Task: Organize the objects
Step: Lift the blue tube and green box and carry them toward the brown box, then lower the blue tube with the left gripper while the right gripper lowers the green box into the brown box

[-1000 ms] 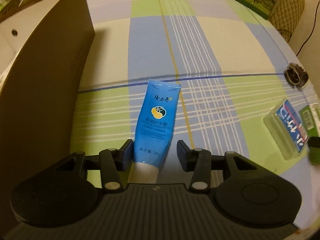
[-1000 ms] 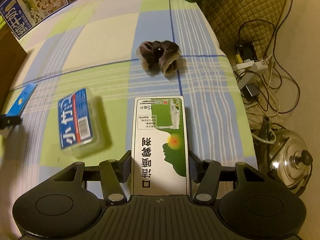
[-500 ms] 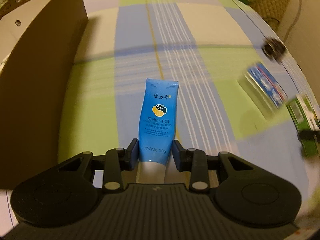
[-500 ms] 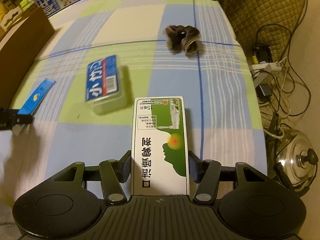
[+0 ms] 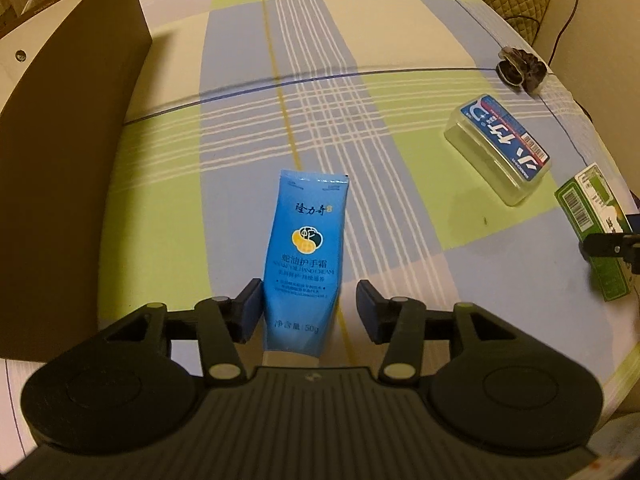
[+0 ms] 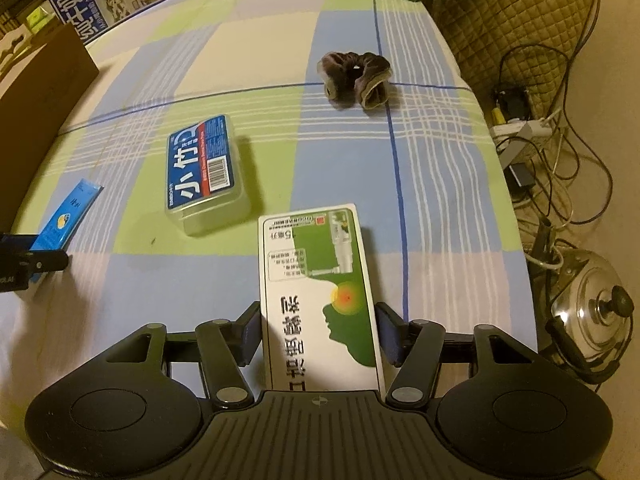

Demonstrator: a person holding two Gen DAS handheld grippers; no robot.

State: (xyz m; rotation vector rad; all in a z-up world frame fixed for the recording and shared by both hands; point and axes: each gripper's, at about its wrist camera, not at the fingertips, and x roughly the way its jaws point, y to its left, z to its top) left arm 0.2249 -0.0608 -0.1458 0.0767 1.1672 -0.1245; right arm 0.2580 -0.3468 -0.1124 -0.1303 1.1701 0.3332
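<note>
A blue hand-cream tube point(image 5: 306, 248) lies on the checked tablecloth point(image 5: 360, 60) between the fingers of my left gripper point(image 5: 308, 300). Its jaws are opening: the left pad point(image 5: 252, 308) still touches the tube and the right pad stands clear of it. A green-and-white carton point(image 6: 320, 300) sits slightly skewed between the fingers of my right gripper point(image 6: 318, 320). Those jaws are opening too, with a thin gap at the right pad point(image 6: 388, 332). Each view shows the other gripper at its edge, the right gripper point(image 5: 608, 244) and the left gripper point(image 6: 24, 260).
A clear plastic case with a blue label point(image 5: 500, 148) point(image 6: 204, 172) and a brown scrunchie point(image 5: 520, 70) point(image 6: 354, 78) lie on the cloth. A tall brown cardboard box point(image 5: 60, 160) stands at the left. Off the right edge are cables point(image 6: 540, 140) and a steel kettle point(image 6: 588, 308).
The left jaws closed on the tube half a second ago and have now parted again. The carton, straight before, now sits skewed in slightly wider right jaws. Both views have shifted sideways over the cloth.
</note>
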